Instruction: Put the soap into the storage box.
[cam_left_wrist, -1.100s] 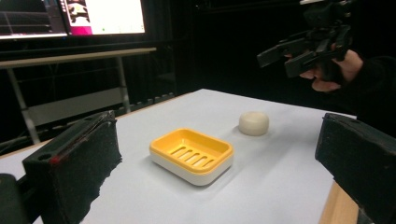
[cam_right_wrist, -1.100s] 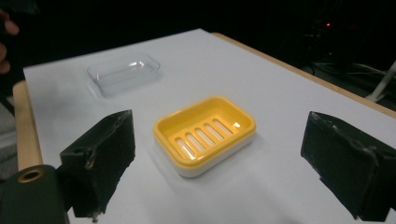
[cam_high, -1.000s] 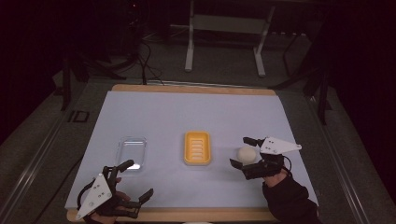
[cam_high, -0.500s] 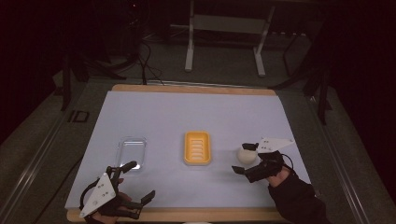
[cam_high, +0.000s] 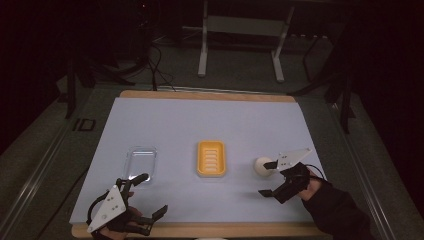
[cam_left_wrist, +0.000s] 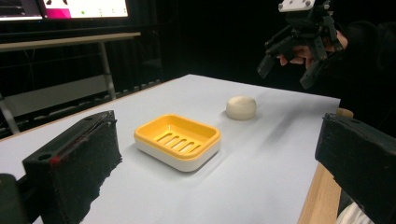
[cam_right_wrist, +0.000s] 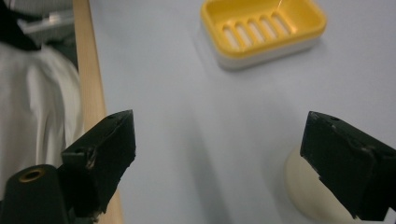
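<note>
While the right gripper (cam_high: 268, 178) hangs over the pale blue surface (cam_high: 200, 125) with its jaws spread wide, a round cream-white bar of soap (cam_high: 262, 166) lies on the surface beside its far jaw, not pinched. Just left of the soap sits a yellow rectangular plastic soap dish (cam_high: 210, 158) with a slotted floor and a white base. Farther left lies a clear rectangular plastic lid (cam_high: 140, 161). At the near left edge the left gripper (cam_high: 149, 196) also has its jaws spread, holding nothing.
</note>
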